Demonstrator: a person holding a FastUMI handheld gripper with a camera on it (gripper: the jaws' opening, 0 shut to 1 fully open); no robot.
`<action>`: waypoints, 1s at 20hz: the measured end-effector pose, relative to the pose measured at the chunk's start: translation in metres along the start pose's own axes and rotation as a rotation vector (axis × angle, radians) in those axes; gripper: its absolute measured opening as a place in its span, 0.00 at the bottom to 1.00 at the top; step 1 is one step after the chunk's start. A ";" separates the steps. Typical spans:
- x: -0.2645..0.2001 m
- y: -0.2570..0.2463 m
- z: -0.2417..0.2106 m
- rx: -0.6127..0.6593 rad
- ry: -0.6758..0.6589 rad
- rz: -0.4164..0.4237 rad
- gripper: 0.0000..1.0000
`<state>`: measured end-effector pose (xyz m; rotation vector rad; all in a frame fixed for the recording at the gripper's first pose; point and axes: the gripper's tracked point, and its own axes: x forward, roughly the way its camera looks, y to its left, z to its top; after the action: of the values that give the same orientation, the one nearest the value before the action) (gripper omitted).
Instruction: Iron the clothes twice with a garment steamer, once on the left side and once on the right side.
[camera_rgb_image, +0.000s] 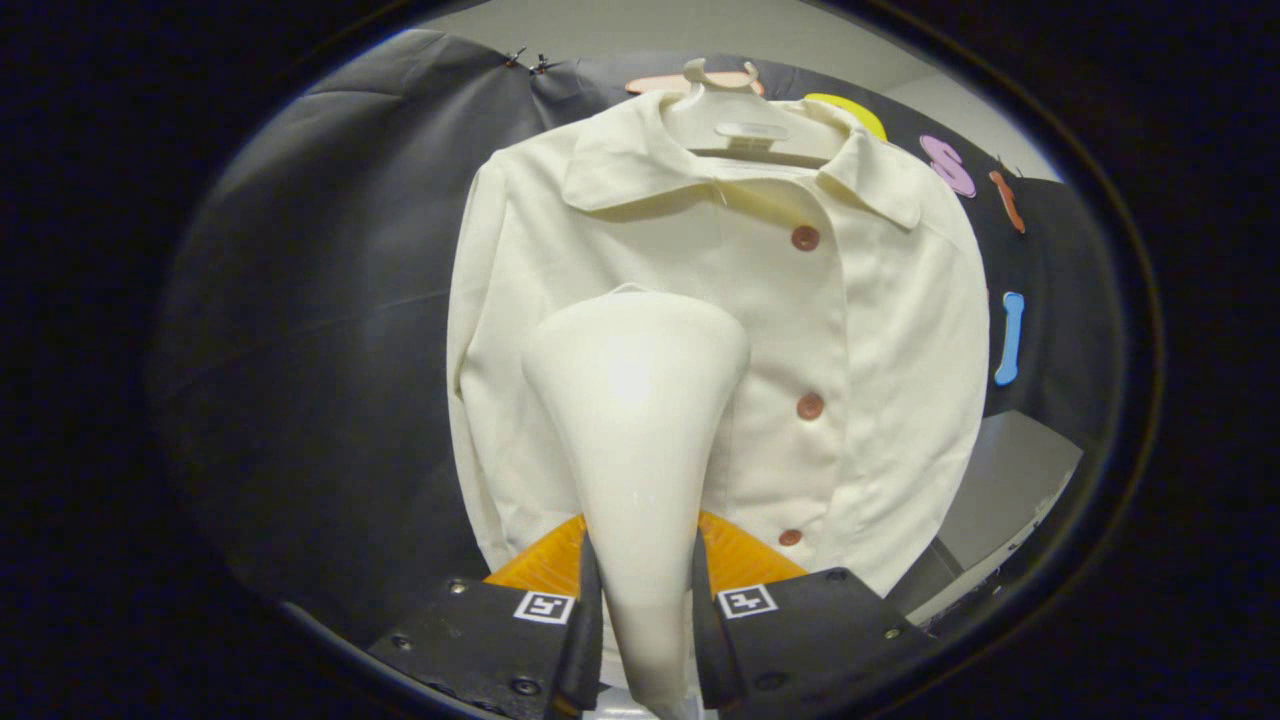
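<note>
Two fingers of the tongs (645, 625) are pinching the narrow neck of the smooth, cream-white, cone-shaped plastic garment steamer (637, 420), whose wide head is pointing at the shirt's left front panel. Rigid and glossy, it looks slippery, so the neck seems the safest hold. Beyond it, the soft cream button-up shirt (860, 330) is hanging limply on a white plastic hanger (735, 120).

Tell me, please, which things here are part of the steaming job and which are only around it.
Part of the job:
- steamer, held between the fingers of the hand-held gripper, its head in front of the shirt
- shirt, buttoned, hanging on the hanger

Only around it:
- hanger, carrying the shirt
- black cloth wall behind the shirt
</note>
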<state>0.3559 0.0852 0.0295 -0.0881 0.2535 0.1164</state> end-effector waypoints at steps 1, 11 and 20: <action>0.002 -0.001 -0.009 -0.001 0.018 0.002 0.38; 0.034 -0.004 -0.101 -0.031 0.163 0.010 0.38; 0.052 -0.002 -0.179 -0.064 0.309 0.014 0.38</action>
<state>0.3627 0.0704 -0.1565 -0.1679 0.5589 0.1246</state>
